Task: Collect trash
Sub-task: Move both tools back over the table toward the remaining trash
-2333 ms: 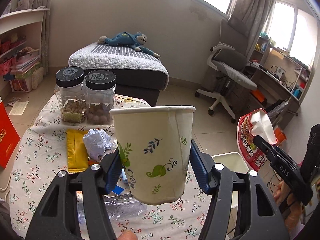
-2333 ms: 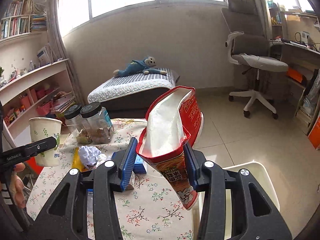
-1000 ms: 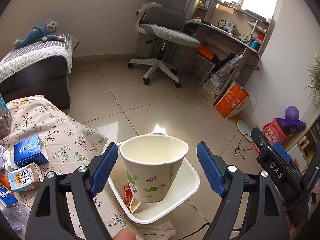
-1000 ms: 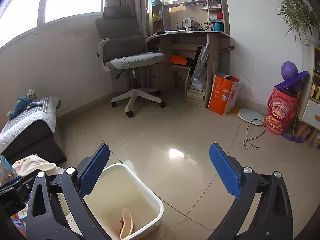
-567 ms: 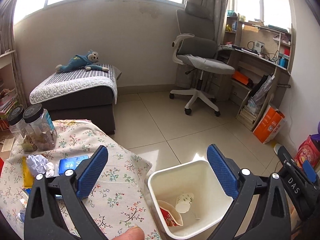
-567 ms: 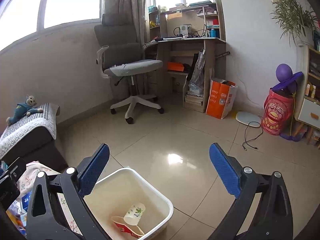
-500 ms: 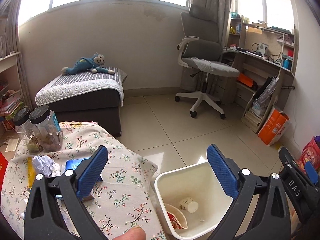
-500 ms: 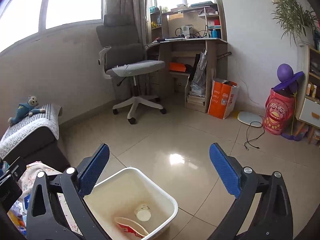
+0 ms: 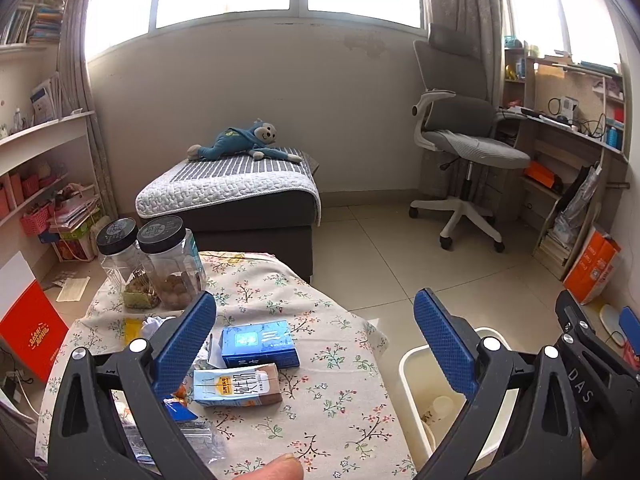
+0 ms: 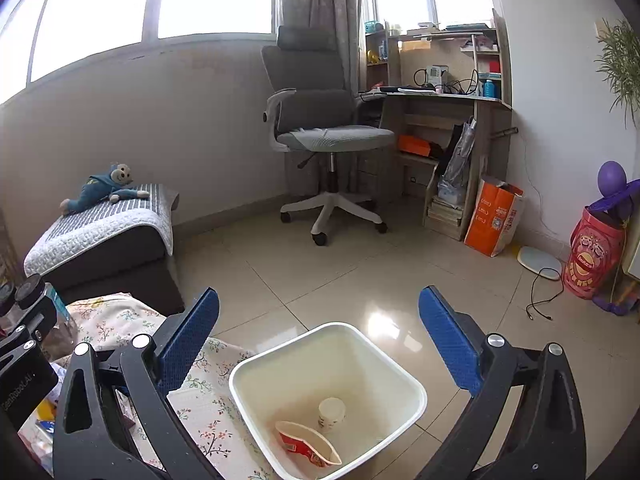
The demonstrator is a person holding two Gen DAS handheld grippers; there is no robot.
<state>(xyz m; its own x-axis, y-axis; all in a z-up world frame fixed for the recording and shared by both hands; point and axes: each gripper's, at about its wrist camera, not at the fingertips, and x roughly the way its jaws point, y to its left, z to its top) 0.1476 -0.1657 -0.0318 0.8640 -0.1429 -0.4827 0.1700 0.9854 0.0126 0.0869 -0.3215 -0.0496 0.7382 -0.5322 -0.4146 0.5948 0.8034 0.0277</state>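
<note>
- The paper cup (image 10: 331, 413) lay inside the white bin (image 10: 400, 368), bottom end toward the camera, just beside the red snack bag (image 10: 306, 446), which sat at about 7 o'clock from it on the bin floor.
- In the left wrist view the bin (image 9: 408, 376) stood on the tiled floor just beside the table edge, at 3 o'clock from the table's trash.
- On the floral tablecloth (image 9: 332, 400) lay a blue box (image 9: 259, 344), with a milk carton (image 9: 236, 386) touching it at 6 o'clock.
- A crumpled paper (image 9: 154, 325) sat partly hidden behind the left finger, next to a yellow packet (image 9: 132, 330).
- Two black-lidded jars (image 9: 160, 264) stood at 11 o'clock from the blue box, near the far table edge.
- The left gripper (image 9: 315, 344) hung above the table with its jaws spread wide, holding nothing.
- The right gripper (image 10: 319, 340) hung above the bin, jaws likewise wide apart and empty.
- A grey office chair (image 10: 320, 128) stood well apart at 12 o'clock.
</note>
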